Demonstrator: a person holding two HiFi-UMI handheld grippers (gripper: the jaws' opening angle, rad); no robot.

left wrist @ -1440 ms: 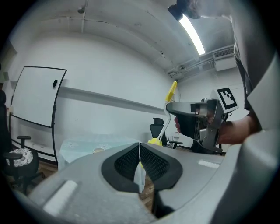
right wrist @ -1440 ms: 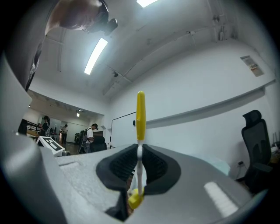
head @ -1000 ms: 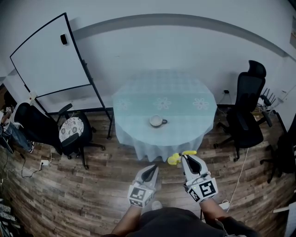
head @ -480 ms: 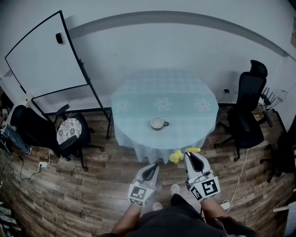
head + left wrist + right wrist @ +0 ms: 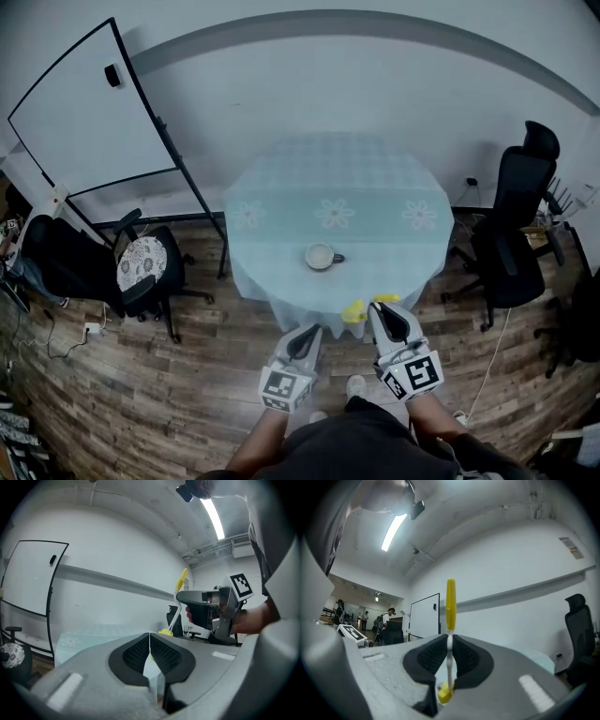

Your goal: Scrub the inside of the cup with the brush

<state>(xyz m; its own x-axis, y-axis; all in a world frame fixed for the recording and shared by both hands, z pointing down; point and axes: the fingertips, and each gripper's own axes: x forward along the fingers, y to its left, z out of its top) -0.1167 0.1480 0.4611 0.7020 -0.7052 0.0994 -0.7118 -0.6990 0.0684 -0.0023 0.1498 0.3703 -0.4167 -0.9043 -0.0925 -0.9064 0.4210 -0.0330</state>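
Note:
A pale cup (image 5: pixel 321 256) stands near the front of a round table (image 5: pixel 281 187) covered in a light blue cloth. My right gripper (image 5: pixel 386 311) hovers just short of the table's front edge, shut on a brush (image 5: pixel 354 313) with a yellow head and yellow handle. In the right gripper view the jaws (image 5: pixel 450 641) pinch the brush's thin white stem, with the yellow handle (image 5: pixel 450 597) pointing up. My left gripper (image 5: pixel 308 333) floats beside it over the floor, shut and empty (image 5: pixel 150 639). The left gripper view also shows the right gripper (image 5: pixel 211 606) carrying the brush (image 5: pixel 181 581).
A whiteboard on a stand (image 5: pixel 89 112) is at the left of the table. Black office chairs sit at the left (image 5: pixel 141 267) and right (image 5: pixel 516 234). The floor (image 5: pixel 141 394) is wood planks. People (image 5: pixel 389 616) stand far off in the right gripper view.
The person has stepped toward the table, so table and cup look nearer. Both grippers moved forward with them; the brush head is now at the cloth's front edge.

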